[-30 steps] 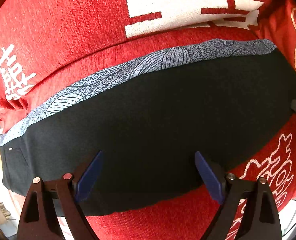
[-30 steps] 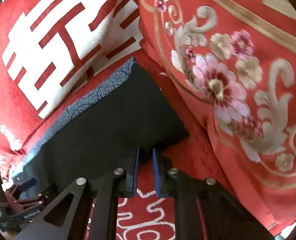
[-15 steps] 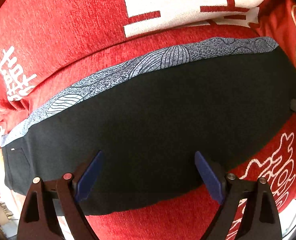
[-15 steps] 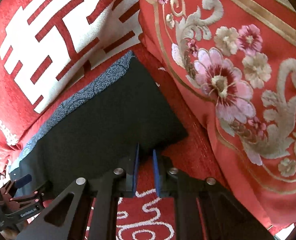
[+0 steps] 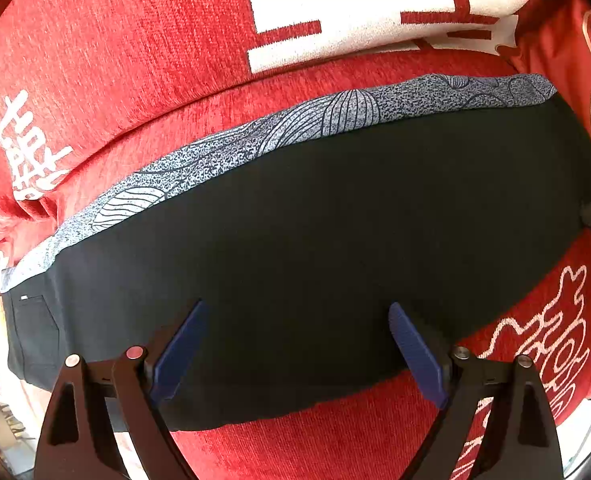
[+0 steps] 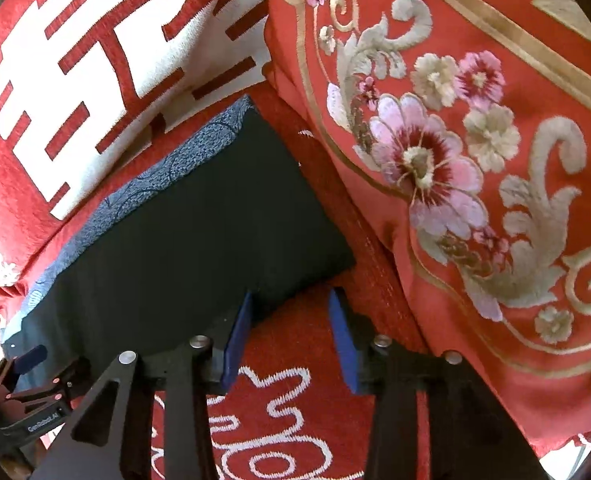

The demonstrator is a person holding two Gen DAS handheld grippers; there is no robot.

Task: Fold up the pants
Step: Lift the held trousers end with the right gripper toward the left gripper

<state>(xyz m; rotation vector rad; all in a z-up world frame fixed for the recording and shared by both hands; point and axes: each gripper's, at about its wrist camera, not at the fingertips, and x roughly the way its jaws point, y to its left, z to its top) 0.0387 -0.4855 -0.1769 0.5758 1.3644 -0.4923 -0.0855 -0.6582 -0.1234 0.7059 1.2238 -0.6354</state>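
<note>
Item: pants, dark, with a grey patterned band along the far long edge. Laid flat as a long strip on a red sofa seat; long axis runs side to side, parallel to the seat's front edge. One short end lies just beside the embroidered cushion at the seat's right end; the other, carrying a pocket, reaches the seat's left end.

Left gripper: points down over the strip's near long edge, about mid-length. Fingers spread wide, nothing between them, cloth directly beneath.

Right gripper: at the strip's right-hand near corner. Fingers have just been opening; now partly spread, with bare seat between them and the corner just beside the left finger, not pinched.

Judgement: the right gripper is nearer a short end, so a lengthwise fold toward the left end likely starts there.
</note>
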